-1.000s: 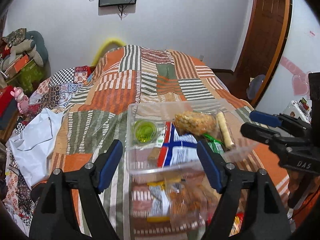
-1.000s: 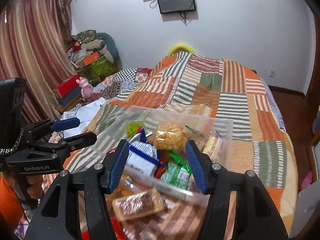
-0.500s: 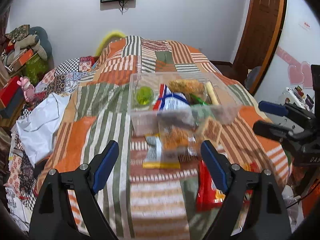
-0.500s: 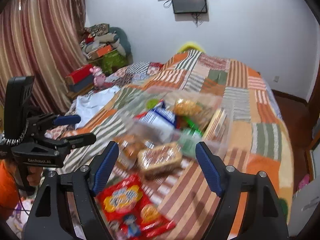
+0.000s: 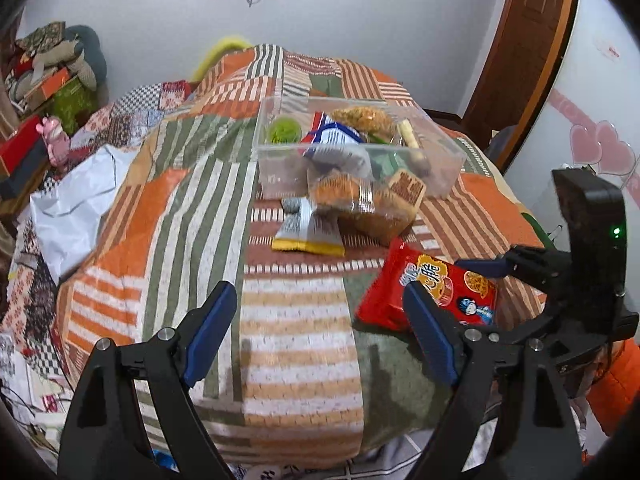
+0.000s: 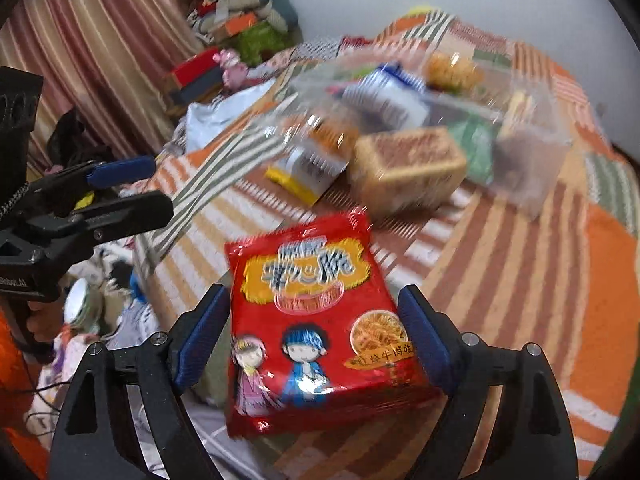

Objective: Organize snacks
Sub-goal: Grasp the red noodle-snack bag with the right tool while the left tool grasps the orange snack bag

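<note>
A clear plastic bin (image 5: 440, 176) with several snacks stands on the striped bedspread (image 5: 296, 320); it also shows, blurred, in the right wrist view (image 6: 532, 152). In front of it lie a clear cracker pack (image 5: 352, 196), a white and yellow packet (image 5: 308, 232) and a brown biscuit block (image 6: 408, 164). A red noodle snack bag (image 6: 316, 328) lies nearest, between the open jaws of my right gripper (image 6: 312, 336), which do not touch it. My left gripper (image 5: 320, 320) is open and empty above the bedspread, left of the red bag (image 5: 428, 292).
The bed's near edge drops to a cluttered floor (image 6: 100, 320). A white bag (image 5: 72, 200) lies at the bed's left side. Boxes and a pink toy (image 5: 56, 140) stand by the left wall. A wooden door (image 5: 520, 60) is at the back right.
Both grippers have pulled back from the bin toward the bed's near edge. The right gripper has dropped down over the red bag, which now fills its view.
</note>
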